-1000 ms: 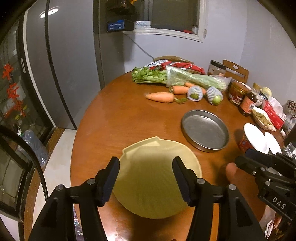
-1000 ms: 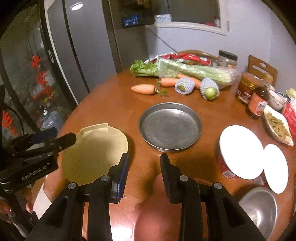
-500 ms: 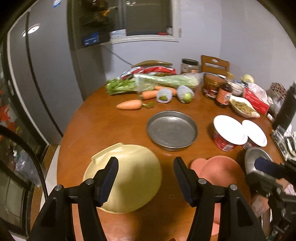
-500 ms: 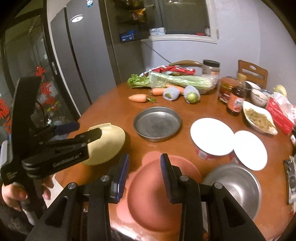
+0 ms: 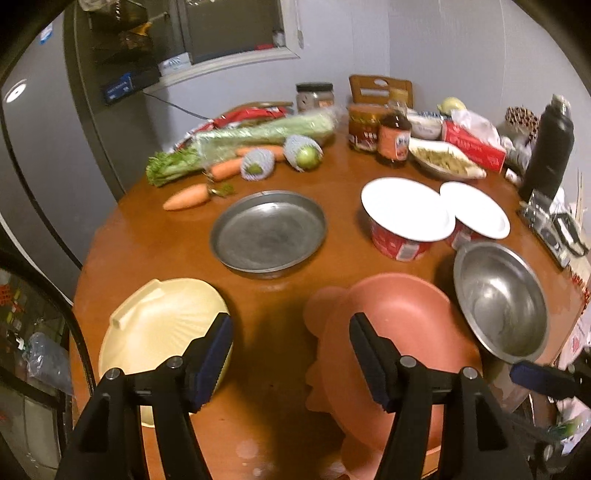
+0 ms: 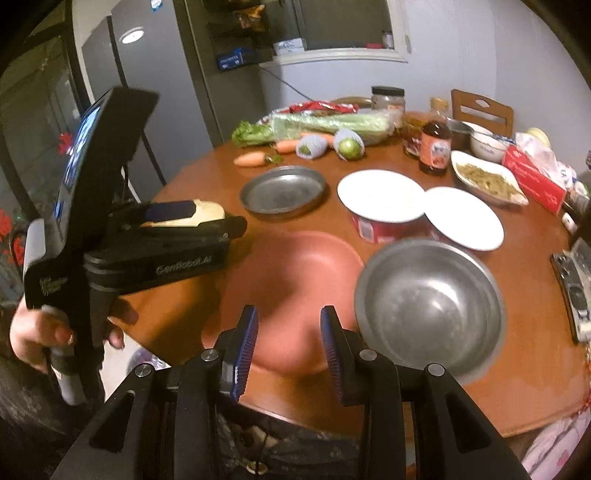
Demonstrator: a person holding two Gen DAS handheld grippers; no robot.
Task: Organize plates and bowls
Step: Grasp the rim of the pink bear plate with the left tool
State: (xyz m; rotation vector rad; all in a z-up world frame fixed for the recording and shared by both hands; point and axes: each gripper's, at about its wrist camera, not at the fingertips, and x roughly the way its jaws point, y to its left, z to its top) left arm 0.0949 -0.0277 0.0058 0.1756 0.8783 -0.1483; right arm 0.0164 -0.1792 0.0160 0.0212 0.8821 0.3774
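pink plate (image 5: pixel 402 314) near rim behind tongs

Round wooden table (image 5: pixel 155 236), grey walls (image 5: pixel 443 55), 1 window (image 5: pixel 232 29).

Two wrist views above table (image 5: pixel 147 236) (shared)

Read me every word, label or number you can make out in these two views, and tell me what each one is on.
"GenRobot.AI": on the side of the left gripper, seen from the right wrist.
Small print on the left gripper's handle: too blurred to read.
Sauce bottle label: blurred, unreadable.
Red jar label: unreadable.
Red box: print unreadable.
Red tubs under the white plates: print too small.
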